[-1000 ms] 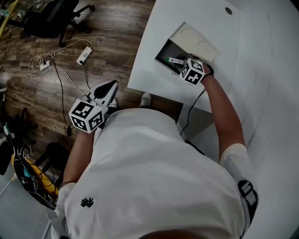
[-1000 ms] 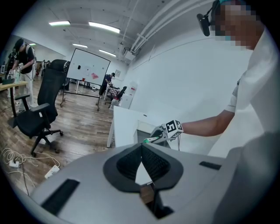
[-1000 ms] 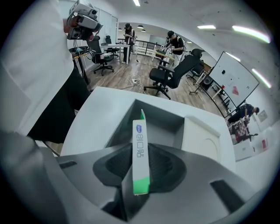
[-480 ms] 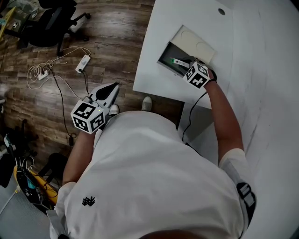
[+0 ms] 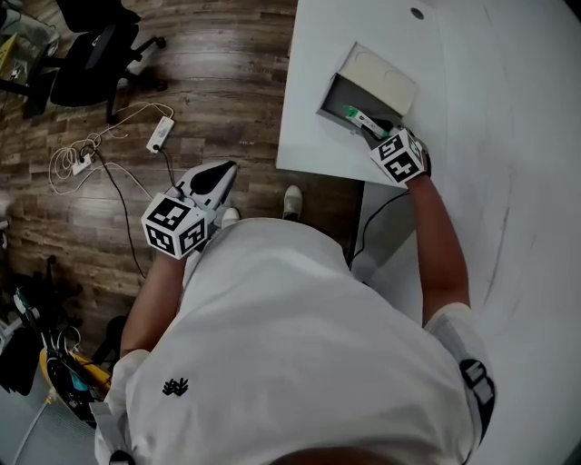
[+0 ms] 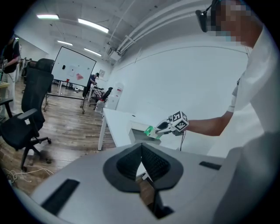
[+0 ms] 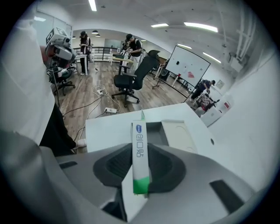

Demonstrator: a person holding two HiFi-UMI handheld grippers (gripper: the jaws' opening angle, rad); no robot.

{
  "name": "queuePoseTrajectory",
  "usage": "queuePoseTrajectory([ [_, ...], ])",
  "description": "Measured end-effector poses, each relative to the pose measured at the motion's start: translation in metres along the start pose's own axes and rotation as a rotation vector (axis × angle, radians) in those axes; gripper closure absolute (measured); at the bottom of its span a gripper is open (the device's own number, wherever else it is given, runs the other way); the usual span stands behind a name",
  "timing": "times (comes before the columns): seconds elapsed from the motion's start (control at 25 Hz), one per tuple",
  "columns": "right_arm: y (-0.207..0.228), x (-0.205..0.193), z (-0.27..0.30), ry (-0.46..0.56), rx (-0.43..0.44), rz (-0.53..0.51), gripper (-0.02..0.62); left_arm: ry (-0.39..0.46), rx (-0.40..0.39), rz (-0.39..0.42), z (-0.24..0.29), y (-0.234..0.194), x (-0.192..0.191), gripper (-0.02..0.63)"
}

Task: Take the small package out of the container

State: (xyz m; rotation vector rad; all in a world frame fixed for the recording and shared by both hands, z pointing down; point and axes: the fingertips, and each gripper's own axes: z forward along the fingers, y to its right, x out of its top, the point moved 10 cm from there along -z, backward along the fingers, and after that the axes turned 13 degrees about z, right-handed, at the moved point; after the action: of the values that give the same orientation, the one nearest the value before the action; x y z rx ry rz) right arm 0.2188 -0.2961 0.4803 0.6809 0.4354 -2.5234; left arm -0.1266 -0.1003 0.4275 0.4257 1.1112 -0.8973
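Observation:
The small package [image 5: 357, 117], a slim white box with a green end, is gripped by my right gripper [image 5: 370, 128] just above the near edge of the open container [image 5: 340, 94] on the white table [image 5: 490, 109]. In the right gripper view the package [image 7: 139, 153] stands upright between the pads of the gripper [image 7: 140, 177], with the container [image 7: 158, 132] and its flipped-back lid [image 7: 180, 134] beyond. My left gripper [image 5: 216, 174] hangs over the floor left of the table, shut and empty [image 6: 142, 158]. From there the package [image 6: 149, 131] shows above the container [image 6: 136, 134].
The table's left edge runs close beside the container. An office chair [image 5: 91, 54], a power strip [image 5: 161, 133] and loose cables [image 5: 82, 159] lie on the wooden floor. A round hole [image 5: 417, 14] sits in the table behind the container.
My right gripper has drawn back toward me with the package, from over the container's inside to its near edge. The left gripper has barely shifted.

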Motion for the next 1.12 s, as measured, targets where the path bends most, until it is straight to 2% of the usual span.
queuePoseTrajectory([
  [0.24, -0.061, 0.004, -0.057, 0.000, -0.076, 0.148, 0.502, 0.016, -0.071, 0.040, -0.048, -0.005, 0.004, 0.600],
  [0.56, -0.141, -0.002, -0.083, 0.061, -0.123, 0.312, 0.502, 0.027, -0.159, 0.081, -0.073, -0.014, -0.011, 0.600],
  [0.8, -0.205, -0.007, -0.098, 0.101, -0.134, 0.422, 0.502, 0.011, -0.208, 0.109, -0.091, -0.020, -0.027, 0.600],
  [1.12, -0.263, -0.009, -0.118, 0.137, -0.132, 0.507, 0.502, 0.026, -0.249, 0.119, -0.103, -0.010, -0.036, 0.600],
])
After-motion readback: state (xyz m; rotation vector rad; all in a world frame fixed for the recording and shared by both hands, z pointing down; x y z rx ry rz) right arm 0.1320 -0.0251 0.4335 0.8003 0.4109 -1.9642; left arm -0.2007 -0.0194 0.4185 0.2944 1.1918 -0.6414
